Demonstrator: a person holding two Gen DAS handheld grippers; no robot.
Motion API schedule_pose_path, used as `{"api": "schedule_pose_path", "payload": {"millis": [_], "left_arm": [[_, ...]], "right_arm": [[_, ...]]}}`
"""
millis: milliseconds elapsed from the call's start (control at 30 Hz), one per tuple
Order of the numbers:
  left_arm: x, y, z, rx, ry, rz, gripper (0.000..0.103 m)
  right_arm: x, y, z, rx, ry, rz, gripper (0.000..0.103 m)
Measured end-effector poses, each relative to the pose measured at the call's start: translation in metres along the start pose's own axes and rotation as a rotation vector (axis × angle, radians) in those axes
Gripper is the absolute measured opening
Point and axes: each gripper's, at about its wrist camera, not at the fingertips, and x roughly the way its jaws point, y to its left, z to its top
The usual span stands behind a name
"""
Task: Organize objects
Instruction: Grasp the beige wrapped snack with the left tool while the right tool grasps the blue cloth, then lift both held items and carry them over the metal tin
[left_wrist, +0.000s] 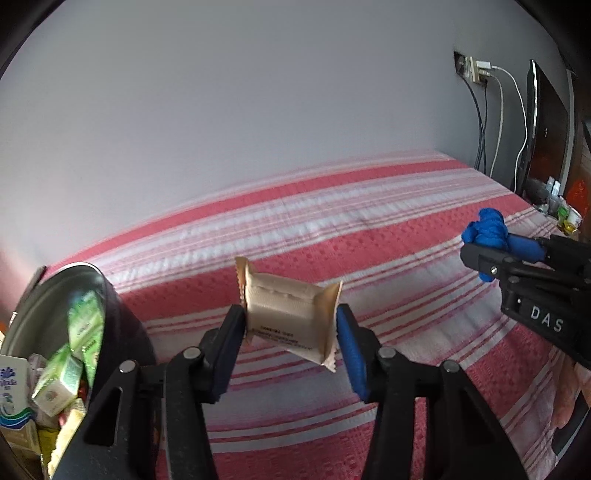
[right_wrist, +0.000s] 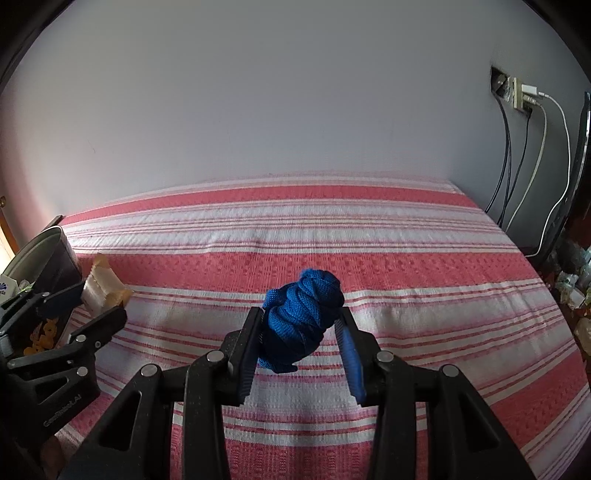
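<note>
My left gripper is shut on a beige snack packet and holds it above the red and white striped bedspread. The packet also shows in the right wrist view, at the far left. My right gripper is shut on a knotted bundle of blue cord, also above the bed. That bundle shows in the left wrist view, at the right edge. A dark round tin holding small boxes and packets stands at the left.
A wall socket with several hanging cables is at the back right. A dark upright panel and small cluttered items stand beyond the bed's right edge. A plain grey wall runs behind the bed.
</note>
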Motion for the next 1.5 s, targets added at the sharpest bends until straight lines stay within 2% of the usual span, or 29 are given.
{"api": "schedule_pose_path", "payload": {"millis": [167,1500], "left_arm": [[-0.007,0.003,0.000,-0.002,-0.038,0.031,0.050],[-0.037,0.023,-0.014,-0.113,-0.157,0.099,0.050]], "right_arm": [[-0.004,0.001,0.001,-0.002,-0.025,-0.002,0.043],[-0.041,0.004,-0.005,-0.020,-0.221,-0.022,0.043]]}}
